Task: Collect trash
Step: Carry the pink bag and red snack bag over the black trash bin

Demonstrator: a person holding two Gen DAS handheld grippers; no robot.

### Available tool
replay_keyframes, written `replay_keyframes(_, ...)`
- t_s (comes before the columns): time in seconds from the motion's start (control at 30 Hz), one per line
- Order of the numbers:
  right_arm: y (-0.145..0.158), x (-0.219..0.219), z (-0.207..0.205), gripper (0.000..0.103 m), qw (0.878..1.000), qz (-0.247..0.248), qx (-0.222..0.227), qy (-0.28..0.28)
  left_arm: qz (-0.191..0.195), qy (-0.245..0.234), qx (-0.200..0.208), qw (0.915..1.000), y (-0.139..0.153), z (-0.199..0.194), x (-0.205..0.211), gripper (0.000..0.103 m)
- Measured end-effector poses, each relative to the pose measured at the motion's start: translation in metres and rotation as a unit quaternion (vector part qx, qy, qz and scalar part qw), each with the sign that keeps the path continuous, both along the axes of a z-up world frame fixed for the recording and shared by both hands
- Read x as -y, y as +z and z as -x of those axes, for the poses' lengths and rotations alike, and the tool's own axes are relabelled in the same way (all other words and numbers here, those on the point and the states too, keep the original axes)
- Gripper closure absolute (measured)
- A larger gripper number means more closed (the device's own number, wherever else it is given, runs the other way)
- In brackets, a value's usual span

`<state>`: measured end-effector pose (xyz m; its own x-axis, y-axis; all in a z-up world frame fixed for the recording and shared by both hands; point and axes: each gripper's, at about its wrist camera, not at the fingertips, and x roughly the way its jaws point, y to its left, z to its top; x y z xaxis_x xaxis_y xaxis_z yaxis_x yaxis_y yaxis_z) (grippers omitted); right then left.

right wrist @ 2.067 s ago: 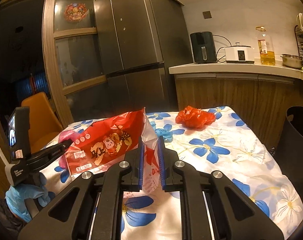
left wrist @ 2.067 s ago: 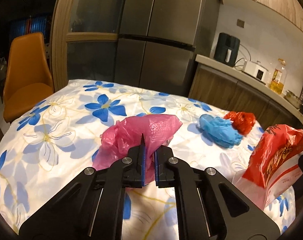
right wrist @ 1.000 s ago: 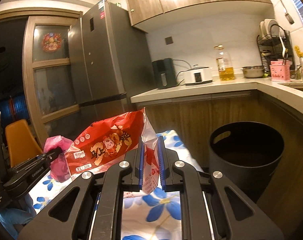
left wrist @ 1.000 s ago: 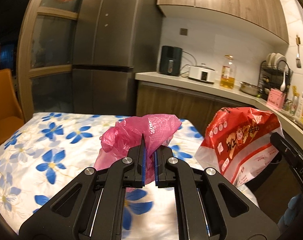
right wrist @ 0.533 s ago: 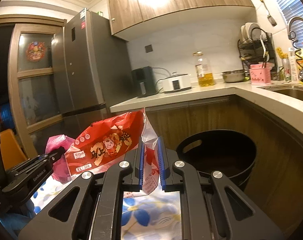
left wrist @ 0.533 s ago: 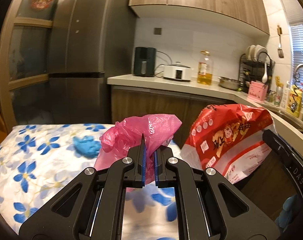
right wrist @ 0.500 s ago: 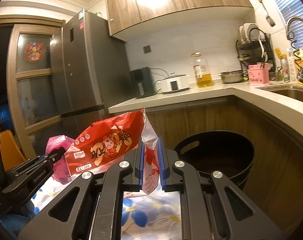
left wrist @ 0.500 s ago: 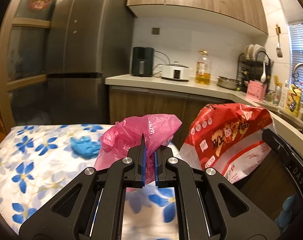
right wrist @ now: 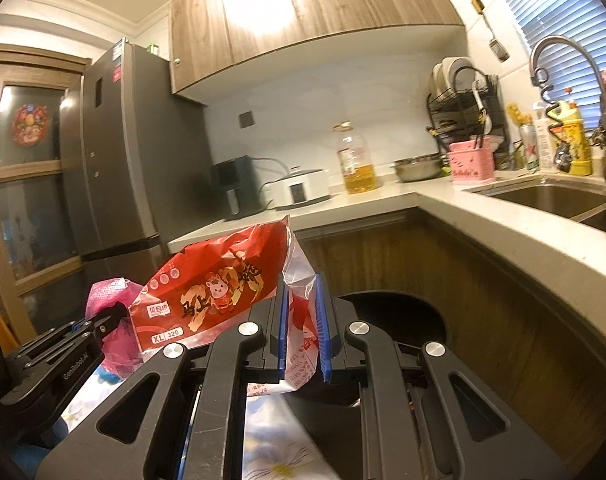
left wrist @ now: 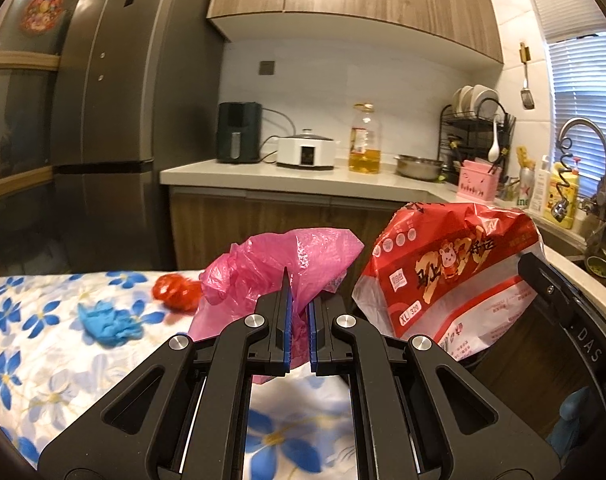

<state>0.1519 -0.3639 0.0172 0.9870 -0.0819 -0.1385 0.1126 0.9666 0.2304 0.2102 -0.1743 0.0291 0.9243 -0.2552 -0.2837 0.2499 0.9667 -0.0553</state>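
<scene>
The left gripper (left wrist: 297, 328) has its jaws clenched on a crumpled pink plastic bag (left wrist: 279, 272), bunched upward. The right gripper (right wrist: 301, 328) jaws grasp a red printed plastic package (right wrist: 211, 292), its long axis running left and slightly down, above a black round bin (right wrist: 399, 320).
</scene>
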Motion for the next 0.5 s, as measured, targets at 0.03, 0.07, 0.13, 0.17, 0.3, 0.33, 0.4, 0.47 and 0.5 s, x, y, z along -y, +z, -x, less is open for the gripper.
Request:
replay_keyframes(0.03, 0.0, 0.003, -0.001, 0.089, 1.0, 0.001, 0.0, -0.005, 0.002, -0.004, 0.001, 1.0, 0.001, -0.002, 0.004, 0.098)
replay_keyframes(0.07, 0.0, 0.007, -0.003, 0.089, 1.0, 0.003, -0.001, -0.014, 0.005, -0.009, 0.001, 1.0, 0.001, -0.005, 0.009, 0.098)
replay_keyframes(0.13, -0.001, 0.014, -0.007, 0.089, 1.0, 0.006, -0.002, -0.029, 0.007, -0.016, 0.002, 0.9999, 0.002, -0.009, 0.019, 0.098)
replay_keyframes(0.17, -0.001, 0.017, -0.008, 0.089, 0.999, 0.007, -0.003, -0.036, 0.008, -0.021, 0.004, 0.9997, 0.003, -0.011, 0.025, 0.098)
replay_keyframes(0.3, -0.003, 0.031, -0.016, 0.089, 0.998, 0.002, -0.007, -0.066, 0.01, -0.037, 0.007, 0.9992, 0.002, -0.023, 0.046, 0.098)
replay_keyframes(0.33, -0.004, 0.034, -0.019, 0.089, 0.997, 0.003, -0.008, -0.075, 0.013, -0.043, 0.007, 0.999, 0.002, -0.026, 0.051, 0.098)
replay_keyframes(0.4, -0.005, 0.04, -0.023, 0.089, 0.996, 0.001, -0.012, -0.088, 0.016, -0.052, 0.006, 0.9985, 0.0, -0.03, 0.06, 0.098)
replay_keyframes(0.47, -0.009, 0.046, -0.028, 0.089, 0.995, -0.001, -0.018, -0.098, 0.018, -0.06, 0.004, 0.998, -0.003, -0.036, 0.068, 0.098)
replay_keyframes(0.5, -0.011, 0.048, -0.031, 0.089, 0.995, -0.001, -0.021, -0.102, 0.018, -0.062, 0.003, 0.9979, -0.004, -0.037, 0.071, 0.098)
